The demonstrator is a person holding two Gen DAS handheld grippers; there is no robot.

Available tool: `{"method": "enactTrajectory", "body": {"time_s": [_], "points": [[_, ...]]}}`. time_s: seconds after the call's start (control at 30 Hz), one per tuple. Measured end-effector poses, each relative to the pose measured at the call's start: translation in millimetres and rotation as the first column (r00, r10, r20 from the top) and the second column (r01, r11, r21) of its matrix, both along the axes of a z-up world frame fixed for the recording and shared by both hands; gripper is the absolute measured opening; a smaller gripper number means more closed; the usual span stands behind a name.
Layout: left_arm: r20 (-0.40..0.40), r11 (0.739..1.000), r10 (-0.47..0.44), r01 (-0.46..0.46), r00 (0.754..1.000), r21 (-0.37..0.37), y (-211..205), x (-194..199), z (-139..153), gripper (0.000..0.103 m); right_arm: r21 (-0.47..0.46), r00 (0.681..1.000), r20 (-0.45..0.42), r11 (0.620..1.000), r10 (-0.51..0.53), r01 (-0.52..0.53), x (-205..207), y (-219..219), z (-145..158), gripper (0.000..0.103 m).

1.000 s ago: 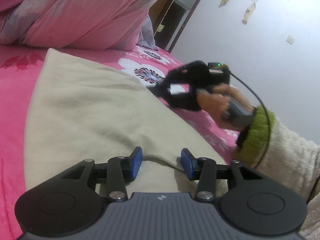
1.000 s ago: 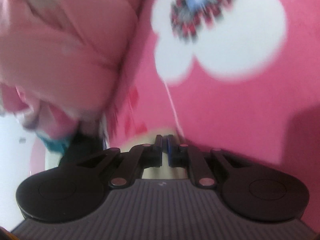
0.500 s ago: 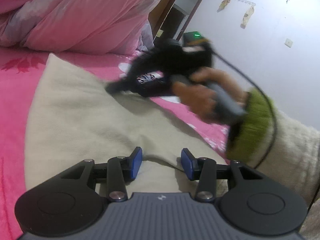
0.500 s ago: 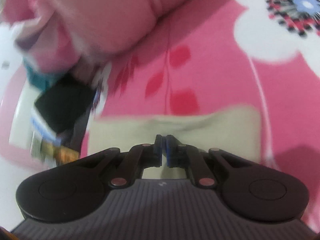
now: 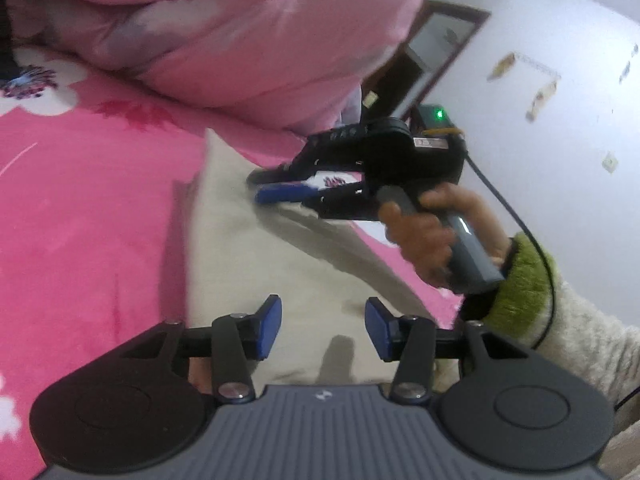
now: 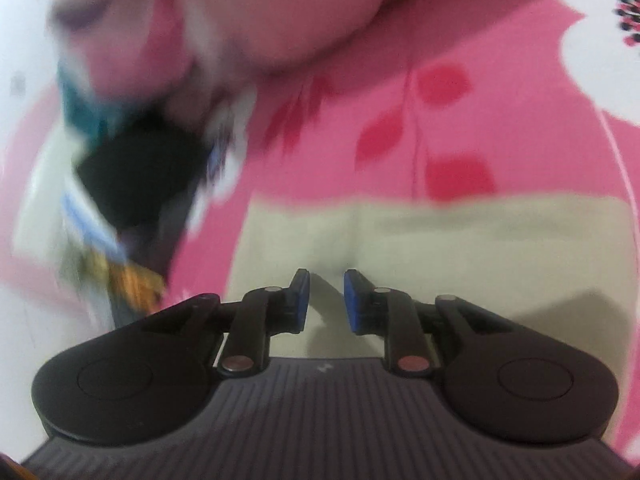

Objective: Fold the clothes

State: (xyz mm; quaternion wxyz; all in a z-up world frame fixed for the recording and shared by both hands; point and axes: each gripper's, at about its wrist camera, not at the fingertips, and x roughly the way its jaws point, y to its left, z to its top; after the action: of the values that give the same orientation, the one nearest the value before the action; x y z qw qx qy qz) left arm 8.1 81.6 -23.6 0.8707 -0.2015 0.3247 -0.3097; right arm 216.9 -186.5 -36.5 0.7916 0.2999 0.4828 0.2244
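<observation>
A beige garment [image 5: 256, 264] lies on the pink flowered bedsheet [image 5: 80, 208]. My left gripper [image 5: 323, 322] hovers over its near end. The jaws are opening a little, the blue pads are well apart, and the cloth lies below them unpinched. In the left wrist view, my right gripper [image 5: 276, 186] is held by a hand [image 5: 424, 240] over the garment's far part. In its own view the right gripper [image 6: 326, 296] has its jaws opening. A narrow gap shows between the pads, with the garment [image 6: 440, 240] flat beneath and nothing pressed between them.
A bulky pink quilt [image 5: 240, 40] is piled along the far side of the bed. Behind it are a dark doorway [image 5: 432, 60] and a white wall [image 5: 560, 20]. Blurred dark and coloured packets [image 6: 132, 176] lie left of the garment. A green cuff [image 5: 524, 280] and cable trail from the right hand.
The right gripper swept left across the bed and over the garment, then its shut jaws parted. The left gripper's view shifted and rolled, and the garment now looks narrower.
</observation>
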Motion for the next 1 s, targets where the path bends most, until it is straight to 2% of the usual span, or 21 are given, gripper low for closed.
{"method": "enactTrajectory", "body": {"time_s": [0.07,0.2,0.27,0.4,0.47,0.53,0.6,0.7,0.73,0.8,0.93,1.0], "points": [[0.011,0.999,0.026,-0.026,1.000,0.019,5.4,-5.0,1.7,0.048,-0.027,0.999,0.038,0.999,-0.034,0.035,-12.8,-10.1,16.7,0.020],[0.025,0.998,0.043,-0.045,0.999,0.046,8.8,-6.6,1.6,0.046,-0.016,0.994,0.106,0.999,0.038,-0.036,-89.1,-40.2,55.4,0.020],[0.024,0.997,0.043,-0.045,0.999,0.068,8.6,-5.2,1.4,0.043,-0.021,0.990,0.115,0.997,0.078,-0.076,-125.1,-44.4,61.5,0.020],[-0.001,0.993,0.074,-0.074,0.997,0.088,8.4,1.2,2.5,0.032,-0.065,0.987,0.086,0.990,0.134,-0.128,-179.0,-24.1,28.6,0.020],[-0.028,0.992,0.095,-0.093,0.995,0.081,14.7,7.5,-0.7,0.018,-0.069,0.989,0.073,0.990,0.131,-0.126,-203.0,-18.9,8.7,0.018],[-0.052,0.992,0.108,-0.105,0.993,0.067,21.2,10.8,-4.6,0.015,-0.059,0.988,0.080,0.990,0.132,-0.128,-229.5,-22.7,9.5,0.018],[-0.063,0.992,0.115,-0.112,0.991,0.049,26.8,12.8,-4.5,0.015,-0.101,0.983,0.103,0.985,0.149,-0.138,-246.9,-23.3,19.6,0.018],[-0.059,0.989,0.140,-0.138,0.988,0.043,33.7,11.8,0.3,0.025,-0.181,0.962,0.208,0.974,0.175,-0.138,-257.5,-14.9,40.2,0.019],[-0.052,0.987,0.153,-0.151,0.987,0.048,35.7,10.3,3.1,0.033,-0.200,0.951,0.247,0.970,0.188,-0.139,-258.6,-9.4,45.9,0.019],[-0.039,0.984,0.174,-0.172,0.984,0.050,40.3,6.2,8.4,0.038,-0.253,0.922,0.314,0.956,0.226,-0.148,-259.3,6.5,50.2,0.019],[-0.037,0.985,0.173,-0.172,0.984,0.025,50.7,-8.5,12.4,0.054,-0.402,0.861,0.381,0.899,0.336,-0.172,-265.4,36.7,49.3,0.019],[-0.043,0.985,0.171,-0.170,0.984,0.011,54.8,-14.4,11.3,0.056,-0.480,0.828,0.406,0.861,0.386,-0.166,-268.7,52.1,46.3,0.024]]}}
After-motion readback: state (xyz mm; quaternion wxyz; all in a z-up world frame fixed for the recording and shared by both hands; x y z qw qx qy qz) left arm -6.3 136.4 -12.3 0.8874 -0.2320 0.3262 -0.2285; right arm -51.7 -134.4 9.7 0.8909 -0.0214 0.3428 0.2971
